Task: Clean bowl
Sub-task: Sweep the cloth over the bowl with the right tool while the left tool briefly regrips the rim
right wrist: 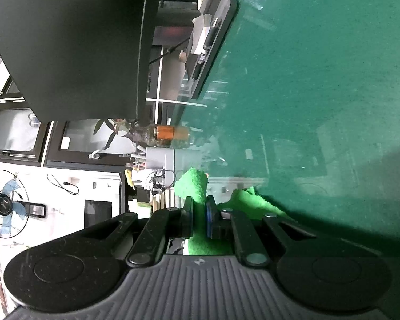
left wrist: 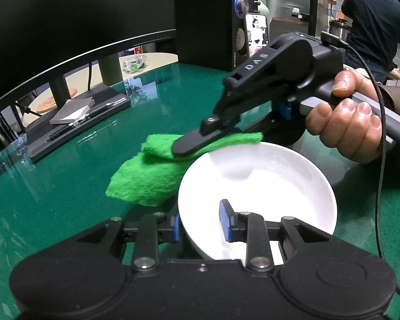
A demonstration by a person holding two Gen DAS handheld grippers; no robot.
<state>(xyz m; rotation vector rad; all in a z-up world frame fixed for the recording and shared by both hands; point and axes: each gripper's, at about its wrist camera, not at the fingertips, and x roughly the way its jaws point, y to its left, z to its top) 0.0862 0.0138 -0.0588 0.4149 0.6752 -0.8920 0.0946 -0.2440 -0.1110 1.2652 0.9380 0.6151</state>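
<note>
Left hand-held gripper (left wrist: 201, 222) clamped the bowl (left wrist: 256, 184) rim; right hand-held gripper (right wrist: 199, 217), pinching green scouring pad (left wrist: 146, 176), hovered at bowl's far rim.

A: Left wrist view looks steeply down, close over the round white ceramic bowl (left wrist: 256, 186).

B: Right wrist view, rolled sideways, skims the glass-topped green desk (right wrist: 320, 80); both share the fuzzy green scouring pad (left wrist: 144, 184) (right wrist: 193, 184).

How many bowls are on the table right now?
1. The white bowl sits on the green table, its near rim between the left claw's pads, with the green scouring pad at its far-left edge. Others may be out of view.
</note>
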